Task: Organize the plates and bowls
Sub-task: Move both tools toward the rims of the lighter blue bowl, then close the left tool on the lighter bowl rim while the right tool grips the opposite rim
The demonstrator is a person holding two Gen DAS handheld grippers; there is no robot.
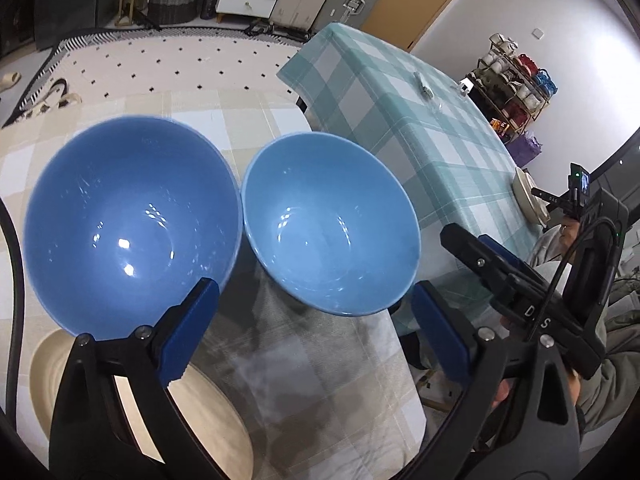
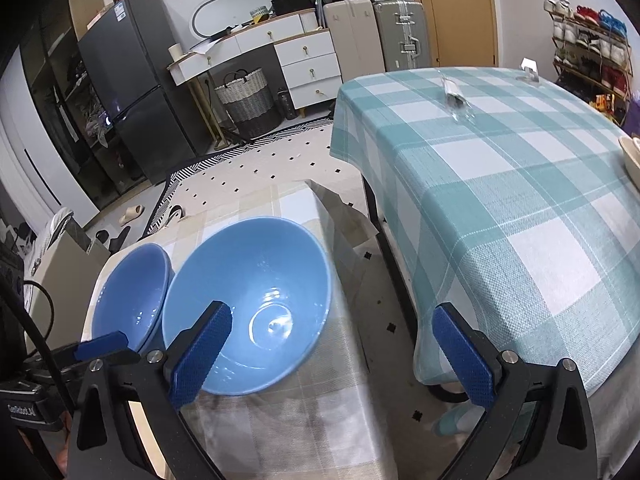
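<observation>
Two blue bowls stand side by side on the beige checked cloth: a darker bowl (image 1: 132, 220) (image 2: 132, 292) and a lighter bowl (image 1: 332, 224) (image 2: 248, 304). My left gripper (image 1: 316, 336) is open, and the lighter bowl's near rim lies between its fingers without the pads pressing on it. A cream plate (image 1: 48, 372) lies under that gripper at the lower left. My right gripper (image 2: 332, 356) is open and holds nothing; its left finger overlaps the lighter bowl's near rim. A second cream plate (image 1: 526, 194) (image 2: 630, 160) sits on the teal table.
A teal checked table (image 2: 500, 200) stands to the right across a narrow gap, with a small clear item (image 2: 456, 100) on it. A shoe rack (image 2: 592, 52), suitcases (image 2: 376, 36), white drawers (image 2: 308, 68), a basket (image 2: 248, 96) and a dark fridge (image 2: 132, 88) line the back.
</observation>
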